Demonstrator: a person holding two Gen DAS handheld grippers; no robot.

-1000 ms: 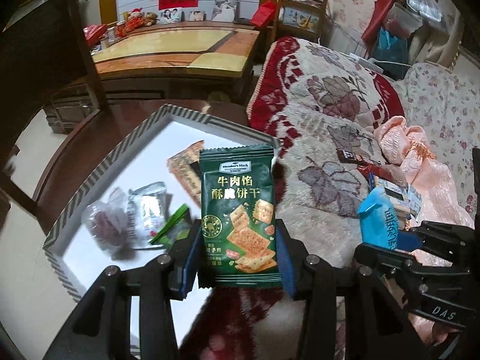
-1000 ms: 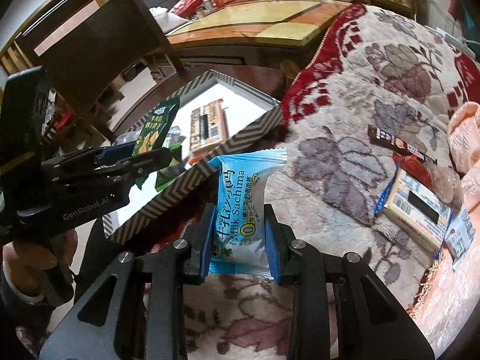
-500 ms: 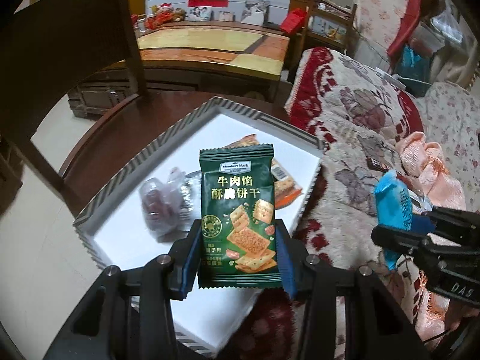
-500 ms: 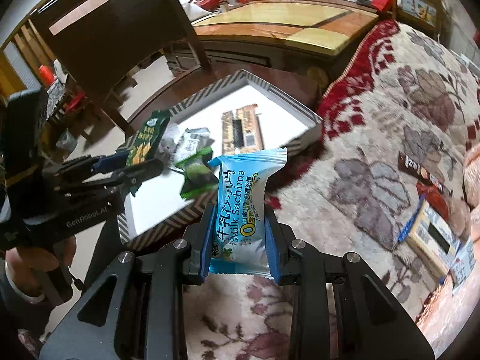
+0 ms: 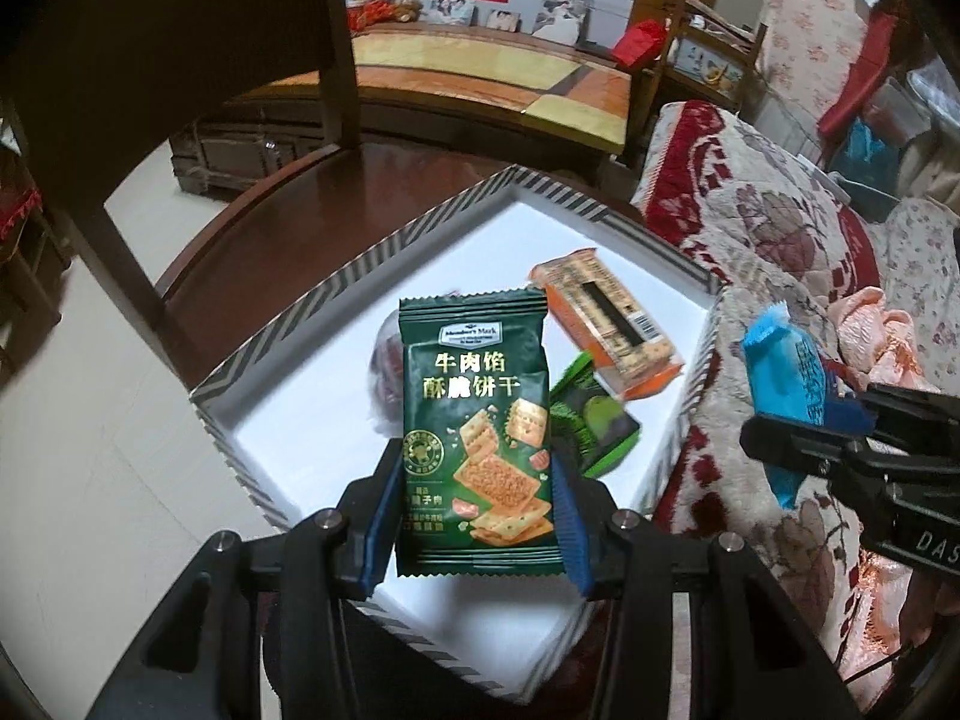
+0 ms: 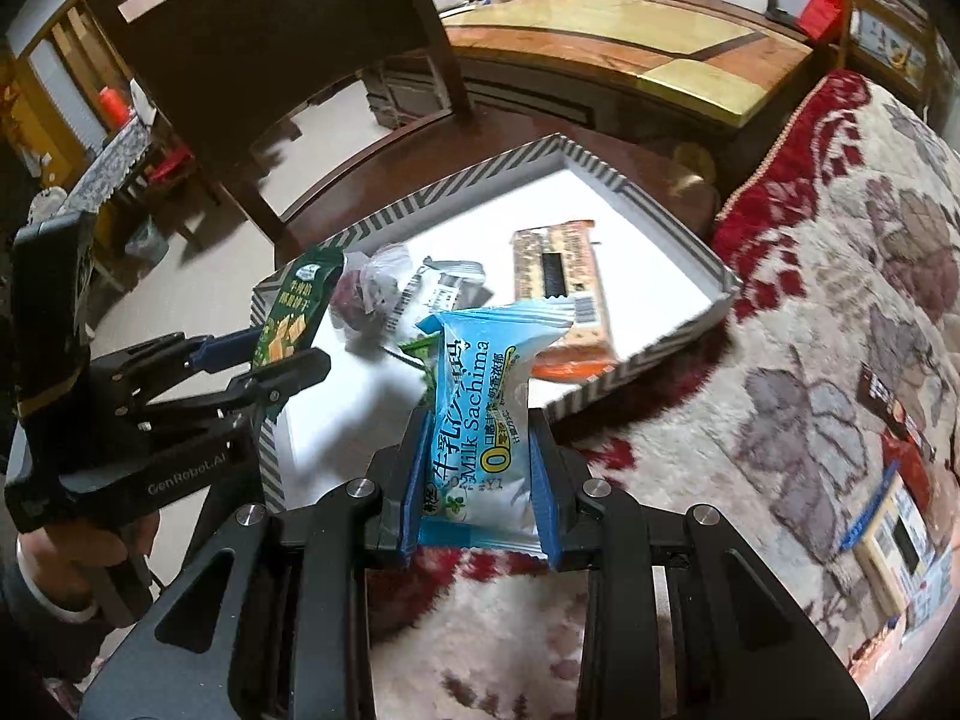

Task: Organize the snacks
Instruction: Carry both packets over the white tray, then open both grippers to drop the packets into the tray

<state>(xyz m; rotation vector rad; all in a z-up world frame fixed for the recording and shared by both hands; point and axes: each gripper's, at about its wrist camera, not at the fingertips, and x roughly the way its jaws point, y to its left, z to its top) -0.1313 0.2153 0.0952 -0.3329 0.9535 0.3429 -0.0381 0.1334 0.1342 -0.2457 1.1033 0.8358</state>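
Note:
My left gripper (image 5: 474,516) is shut on a dark green cracker packet (image 5: 477,420) and holds it upright over the near part of a white box with a striped rim (image 5: 360,264). My right gripper (image 6: 480,492) is shut on a light blue Milk Sachima packet (image 6: 480,408), held above the sofa blanket just beside the box's near edge (image 6: 630,366). In the box lie an orange biscuit pack (image 5: 606,318), a small green packet (image 5: 594,426), a clear bag with dark red contents (image 6: 366,294) and a silver packet (image 6: 444,288).
The box rests on a round dark wooden table (image 5: 288,204) next to a dark chair (image 6: 288,30). More snacks lie on the floral sofa blanket (image 6: 840,276) at the right: a dark bar (image 6: 894,402) and a boxed snack (image 6: 900,546).
Both grippers have moved left toward the box with their packets still held. The left one is now over the box's interior; the right one has come up to the box's near rim.

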